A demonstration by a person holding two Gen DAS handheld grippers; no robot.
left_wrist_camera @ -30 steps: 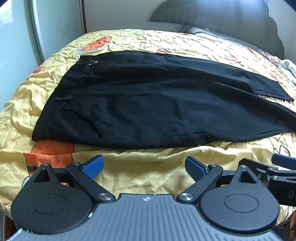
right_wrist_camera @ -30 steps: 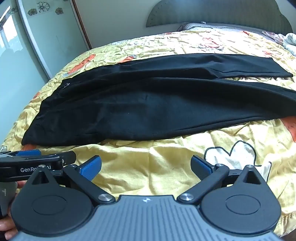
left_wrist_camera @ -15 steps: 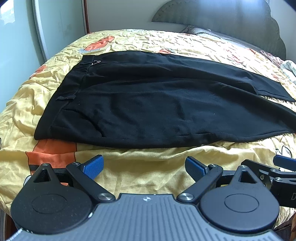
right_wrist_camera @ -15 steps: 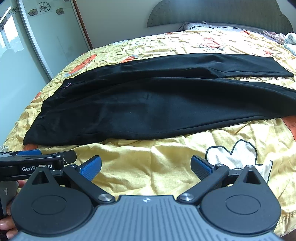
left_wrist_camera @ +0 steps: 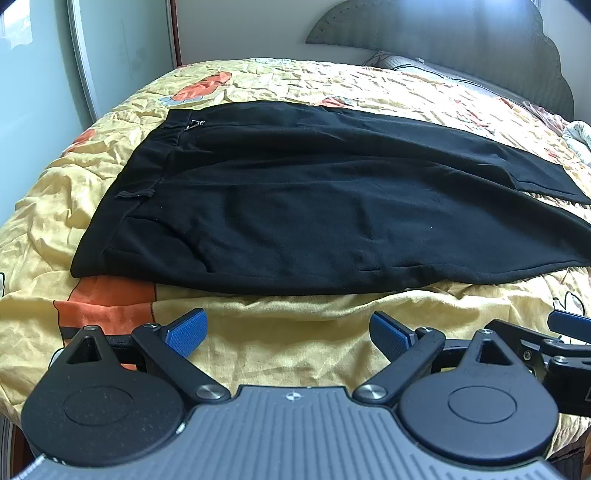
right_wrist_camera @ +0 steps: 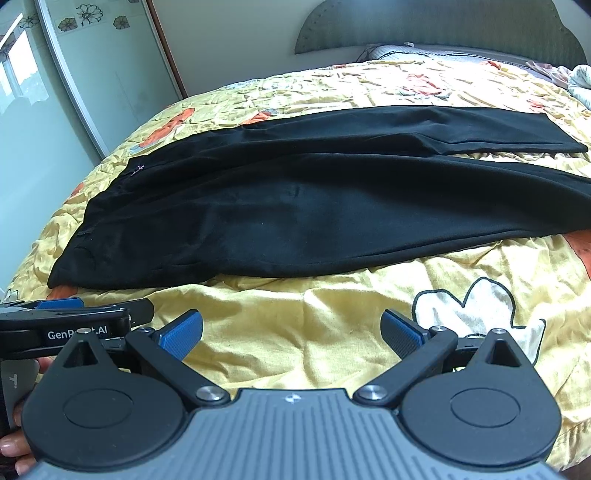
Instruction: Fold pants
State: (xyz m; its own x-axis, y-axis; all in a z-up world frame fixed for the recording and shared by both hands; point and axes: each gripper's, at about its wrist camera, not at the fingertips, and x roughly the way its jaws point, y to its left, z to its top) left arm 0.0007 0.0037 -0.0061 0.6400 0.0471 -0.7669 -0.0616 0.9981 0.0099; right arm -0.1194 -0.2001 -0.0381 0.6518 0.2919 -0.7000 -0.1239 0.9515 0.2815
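Black pants [left_wrist_camera: 295, 199] lie flat across the bed, waistband at the left, both legs running to the right; they also show in the right wrist view [right_wrist_camera: 314, 206]. My left gripper [left_wrist_camera: 288, 332] is open and empty, over the bedspread just short of the pants' near edge, below the seat area. My right gripper [right_wrist_camera: 291, 332] is open and empty, also short of the near edge, below the near leg. The two grippers are side by side; the right one shows at the left wrist view's right edge [left_wrist_camera: 554, 343].
The bed has a wrinkled yellow and orange bedspread [left_wrist_camera: 280, 332] and a grey headboard [right_wrist_camera: 443, 26] at the back. A mirrored wardrobe door [right_wrist_camera: 74, 74] stands left of the bed. A pillow and crumpled cloth [right_wrist_camera: 576, 81] lie at the far right.
Both grippers have shifted slightly so the pants sit a little more to the right and higher in view. Both stay open and empty.
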